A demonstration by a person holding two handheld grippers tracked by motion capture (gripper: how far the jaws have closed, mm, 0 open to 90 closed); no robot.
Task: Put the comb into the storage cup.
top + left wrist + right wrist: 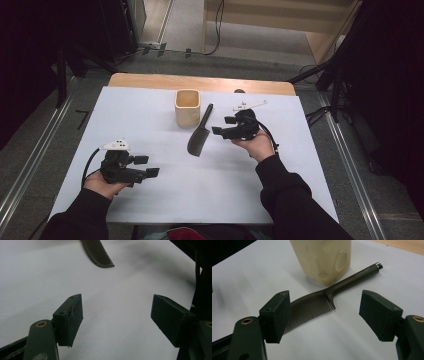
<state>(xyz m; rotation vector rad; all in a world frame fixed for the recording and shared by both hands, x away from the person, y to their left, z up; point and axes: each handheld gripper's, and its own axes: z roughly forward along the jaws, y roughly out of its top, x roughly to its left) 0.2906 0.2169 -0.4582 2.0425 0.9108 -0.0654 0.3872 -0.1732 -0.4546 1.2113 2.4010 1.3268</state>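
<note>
A dark brown comb [199,131] with a long handle lies flat on the white table cover [150,105], just right of a cream square cup [187,107]. My right gripper [223,126] is open beside the comb's right side, jaws pointing left at it. In the right gripper view the comb [317,303] lies between and beyond the jaws of my right gripper [325,313], with the cup [324,257] behind it. My left gripper [146,166] is open at the table's near left with nothing between its jaws. The left gripper view shows my left gripper [117,320] and the comb's toothed end [98,252] far ahead.
A small white part [250,105] lies at the back right of the cover. The wooden table edge [200,81] runs along the far side. Dark frames, cables and floor rails surround the table.
</note>
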